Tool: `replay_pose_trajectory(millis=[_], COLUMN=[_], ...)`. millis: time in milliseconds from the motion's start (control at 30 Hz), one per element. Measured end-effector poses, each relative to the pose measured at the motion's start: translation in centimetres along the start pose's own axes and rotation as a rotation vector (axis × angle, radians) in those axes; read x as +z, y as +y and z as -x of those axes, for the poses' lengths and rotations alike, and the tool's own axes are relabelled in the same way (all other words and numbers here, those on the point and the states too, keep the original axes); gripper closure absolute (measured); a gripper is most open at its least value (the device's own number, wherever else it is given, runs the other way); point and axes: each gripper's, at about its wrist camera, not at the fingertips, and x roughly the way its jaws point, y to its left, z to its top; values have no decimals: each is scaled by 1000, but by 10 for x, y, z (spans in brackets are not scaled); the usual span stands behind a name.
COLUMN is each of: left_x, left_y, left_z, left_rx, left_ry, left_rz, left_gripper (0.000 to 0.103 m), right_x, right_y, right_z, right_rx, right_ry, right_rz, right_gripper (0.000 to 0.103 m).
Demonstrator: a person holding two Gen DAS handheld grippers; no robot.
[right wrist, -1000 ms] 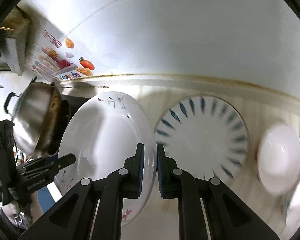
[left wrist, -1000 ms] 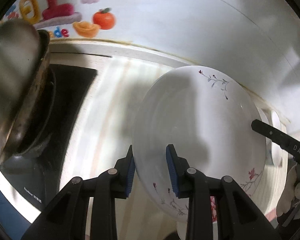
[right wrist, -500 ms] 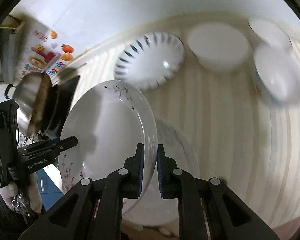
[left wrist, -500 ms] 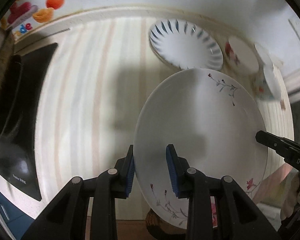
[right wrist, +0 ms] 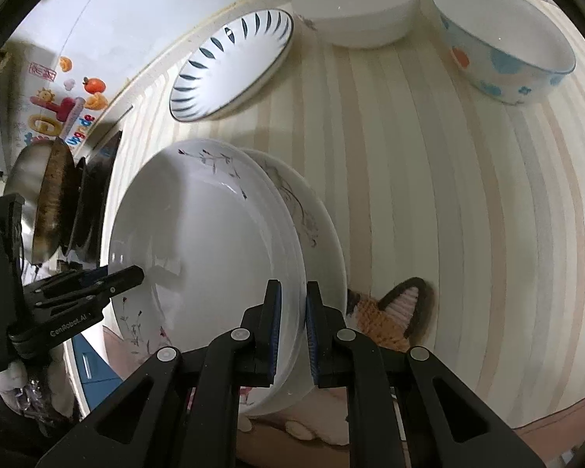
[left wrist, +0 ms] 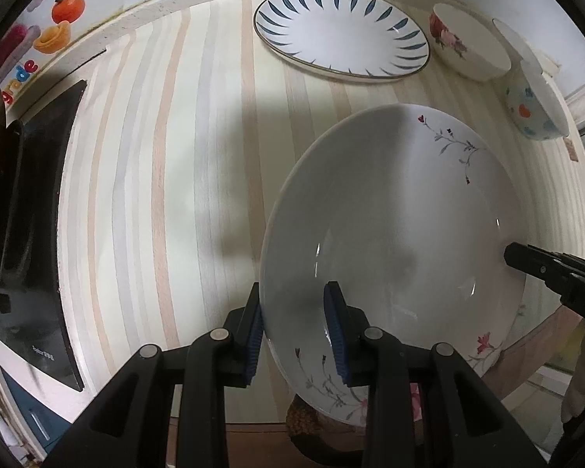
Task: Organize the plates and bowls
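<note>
A large white floral plate point(left wrist: 401, 234) is held by both grippers above the striped counter. My left gripper point(left wrist: 294, 331) is shut on its left rim. My right gripper point(right wrist: 291, 331) is shut on its right rim; the plate also shows in the right wrist view point(right wrist: 206, 241), just over a second floral plate point(right wrist: 316, 226) lying near the counter's front edge. A blue-leaf plate point(left wrist: 339, 35) lies at the back. A rose bowl point(left wrist: 464, 46), a blue-dotted bowl point(left wrist: 534, 101) and another white bowl point(left wrist: 511, 39) stand at the back right.
A black cooktop point(left wrist: 27, 210) with a steel wok point(right wrist: 39, 191) is at the left. A sticker-covered wall point(left wrist: 43, 35) runs behind the counter point(left wrist: 167, 163). A cat-shaped knitted coaster point(right wrist: 394, 312) lies by the lower plate, near the front edge.
Both grippers have carried the floral plate from near the wall and wok toward the counter's front edge and lowered it over the second floral plate.
</note>
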Motion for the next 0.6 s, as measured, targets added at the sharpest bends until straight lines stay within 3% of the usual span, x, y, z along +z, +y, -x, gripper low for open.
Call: replay_pose_trajectory(millis=[600], left_x=[0], left_y=[-16], left_z=[-20], left_rx=[48], left_ry=[35], left_rz=[-5], left_gripper=[76], right_x=[7], right_y=[7], right_z=[-11], right_rx=[-51], right_ry=[58], right_rz=[25], right_gripper=[89])
